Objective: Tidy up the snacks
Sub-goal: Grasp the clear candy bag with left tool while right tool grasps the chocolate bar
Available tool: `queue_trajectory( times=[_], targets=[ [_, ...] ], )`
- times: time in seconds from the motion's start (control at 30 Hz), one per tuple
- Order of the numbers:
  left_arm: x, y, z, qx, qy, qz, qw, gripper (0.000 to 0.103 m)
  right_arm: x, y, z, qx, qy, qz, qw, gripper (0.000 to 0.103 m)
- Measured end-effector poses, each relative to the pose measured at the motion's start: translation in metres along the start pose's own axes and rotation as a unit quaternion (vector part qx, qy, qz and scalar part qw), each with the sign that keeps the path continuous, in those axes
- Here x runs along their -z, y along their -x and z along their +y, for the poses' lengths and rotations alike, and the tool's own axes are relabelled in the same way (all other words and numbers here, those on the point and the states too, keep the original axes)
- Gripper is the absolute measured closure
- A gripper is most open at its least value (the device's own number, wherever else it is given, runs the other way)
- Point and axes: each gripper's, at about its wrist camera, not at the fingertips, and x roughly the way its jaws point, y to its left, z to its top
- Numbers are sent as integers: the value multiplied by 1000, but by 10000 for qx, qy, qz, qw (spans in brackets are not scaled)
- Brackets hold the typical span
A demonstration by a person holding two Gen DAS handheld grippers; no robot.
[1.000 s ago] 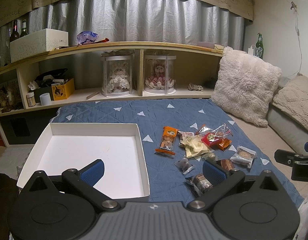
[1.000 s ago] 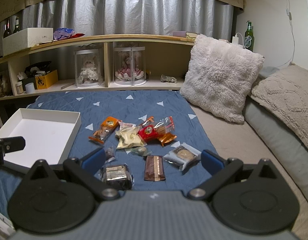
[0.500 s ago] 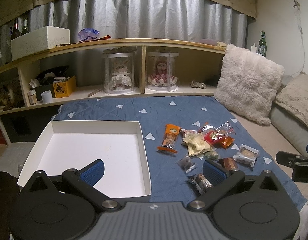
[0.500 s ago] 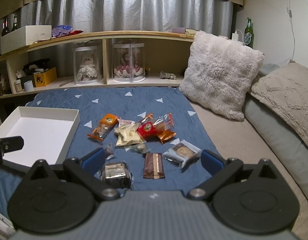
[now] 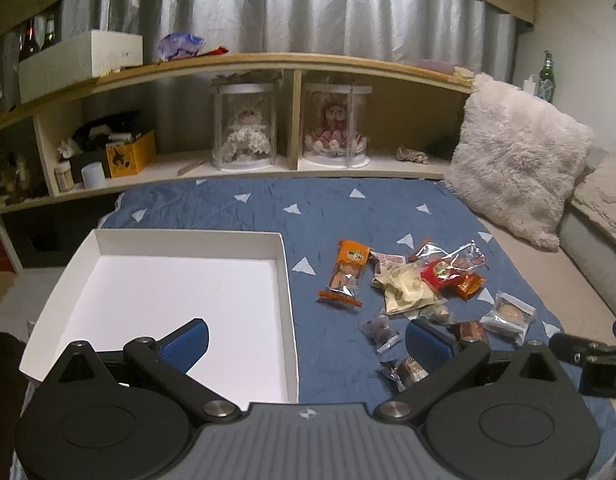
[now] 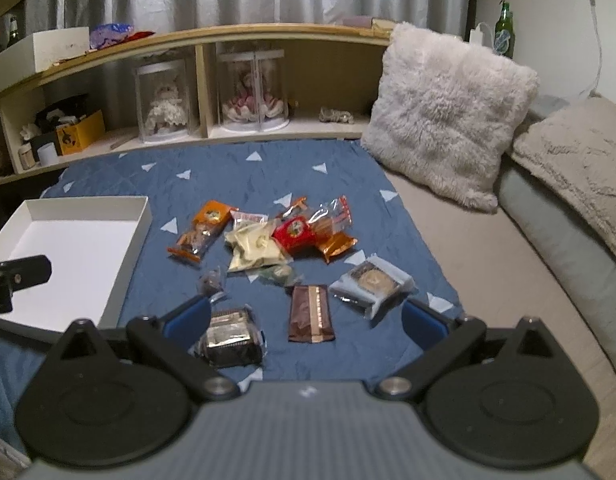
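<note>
Several wrapped snacks lie in a loose pile on the blue quilt: an orange packet (image 5: 346, 272), a cream packet (image 6: 254, 248), a red one (image 6: 296, 233), a brown bar (image 6: 311, 313), a clear-wrapped cookie (image 6: 372, 282) and a dark cake (image 6: 230, 336). A white tray (image 5: 180, 246) sits empty to their left. My left gripper (image 5: 306, 340) is open, straddling the tray's right wall. My right gripper (image 6: 304, 318) is open just above the brown bar and the dark cake, holding nothing.
A wooden shelf (image 5: 268, 60) with two doll cases runs along the back. A fluffy pillow (image 6: 447, 112) and a knitted cushion (image 6: 579, 160) lie to the right on a beige mattress. The quilt (image 6: 228, 172) behind the snacks is bare.
Both grippers have tipped slightly downward and edged forward, so the snacks and tray sit a little higher in view. Nothing has been picked up or shifted.
</note>
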Motion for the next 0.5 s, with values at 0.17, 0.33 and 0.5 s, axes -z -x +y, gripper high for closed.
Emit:
queue_trajectory(
  times=[0.17,0.33,0.5],
  targets=[
    [-12,-22,-4,-9,112,223,9997,0,-9,-17,-6,-30,-123,221,9997,1],
    [-23,-48,-15,15,93,402,9991,0,-19,-36,-17,-149,-356,477,9981,1],
    [-33,-81,-28,-31,35,614,9981,0,-29,-56,-22,-166,-481,601,9969,1]
  ],
)
